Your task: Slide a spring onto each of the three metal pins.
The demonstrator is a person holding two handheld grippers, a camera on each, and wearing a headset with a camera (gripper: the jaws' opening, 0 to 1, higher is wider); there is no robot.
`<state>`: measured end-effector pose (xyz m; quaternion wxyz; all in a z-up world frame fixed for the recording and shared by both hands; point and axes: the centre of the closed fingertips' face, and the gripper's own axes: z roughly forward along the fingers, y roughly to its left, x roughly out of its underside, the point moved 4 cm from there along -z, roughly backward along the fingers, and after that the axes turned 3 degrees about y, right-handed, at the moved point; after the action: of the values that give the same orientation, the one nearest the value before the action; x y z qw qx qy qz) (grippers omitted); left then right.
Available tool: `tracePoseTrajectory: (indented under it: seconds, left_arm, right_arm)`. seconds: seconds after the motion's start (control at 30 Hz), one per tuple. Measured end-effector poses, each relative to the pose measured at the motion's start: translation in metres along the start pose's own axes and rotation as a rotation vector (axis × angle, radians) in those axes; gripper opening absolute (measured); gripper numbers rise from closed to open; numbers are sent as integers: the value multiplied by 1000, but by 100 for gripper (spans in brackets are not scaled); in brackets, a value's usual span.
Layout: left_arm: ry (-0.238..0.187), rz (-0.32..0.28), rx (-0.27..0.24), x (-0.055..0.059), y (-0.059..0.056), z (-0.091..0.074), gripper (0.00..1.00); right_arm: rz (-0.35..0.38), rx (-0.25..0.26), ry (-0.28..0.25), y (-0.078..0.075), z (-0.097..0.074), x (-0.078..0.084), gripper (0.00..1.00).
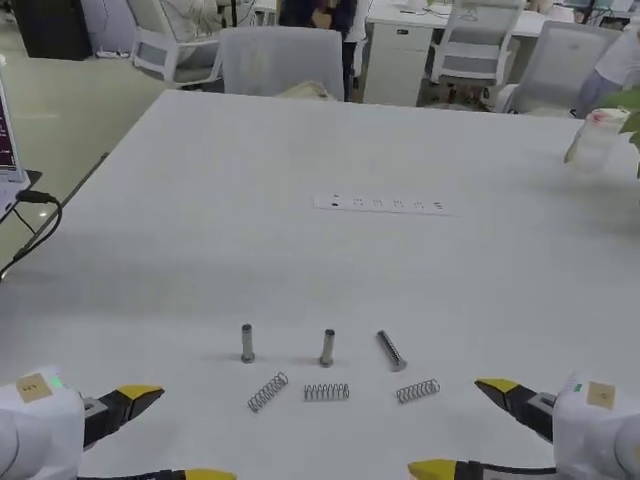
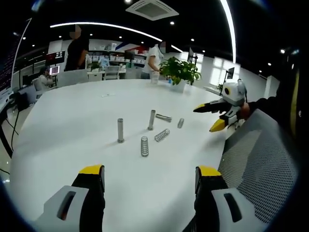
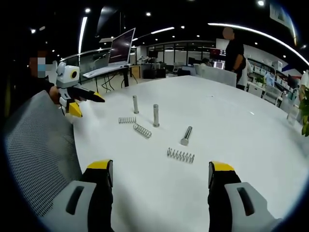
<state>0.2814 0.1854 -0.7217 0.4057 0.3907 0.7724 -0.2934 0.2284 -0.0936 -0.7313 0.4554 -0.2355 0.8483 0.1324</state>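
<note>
head view: no part of the task is done yet. the left pin and middle pin stand upright on the table. the right pin lies on its side. all three are bare. the left spring, middle spring and right spring lie loose in a row just on your side of the pins, between your two grippers. your left gripper and right gripper sit well out to either side of that row. both have their jaws apart and hold nothing.

left gripper view: your jaws are spread wide and empty. the springs lie ahead between the jaws, the left spring nearest, and the pins are just beyond them. the right gripper comes in from the right, also gaping.

right gripper view: these jaws are wide apart and empty too. the right spring lies closest ahead, between the jaw tips, with the fallen right pin just past it. the other springs and pins are farther off to the left.

all three springs are left to do. as i judge it, you'll need to stand up or hold the fallen pin before its spring can slide on.
</note>
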Motion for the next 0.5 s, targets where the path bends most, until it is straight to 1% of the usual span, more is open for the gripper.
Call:
tracePoseTrajectory:
  seconds: [0.07, 0.13, 0.23, 0.27, 0.37, 0.43, 0.5]
  left_arm:
    - [-13, -6, 1, -1, 1, -1, 73]
    - [-15, -7, 2, -1, 2, 0, 73]
    - [-6, 3, 10, 0, -1, 1, 73]
    - [-4, 8, 9, 1, 0, 0, 73]
    - [-18, -11, -3, -1, 4, -2, 73]
    - [-23, -16, -3, -2, 2, -1, 73]
    - [-16, -5, -2, -1, 1, 0, 73]
  right_arm:
    - [-4, 2, 2, 0, 0, 0, 80]
    - [-9, 3, 4, 0, -1, 0, 80]
    - [-3, 10, 4, -1, -2, 0, 79]
    - [-1, 6, 4, 0, -1, 0, 79]
    - [-15, -8, 19, 2, 1, 2, 79]
    - [-13, -7, 16, 2, 1, 1, 79]
    - [-11, -6, 15, 2, 0, 1, 79]
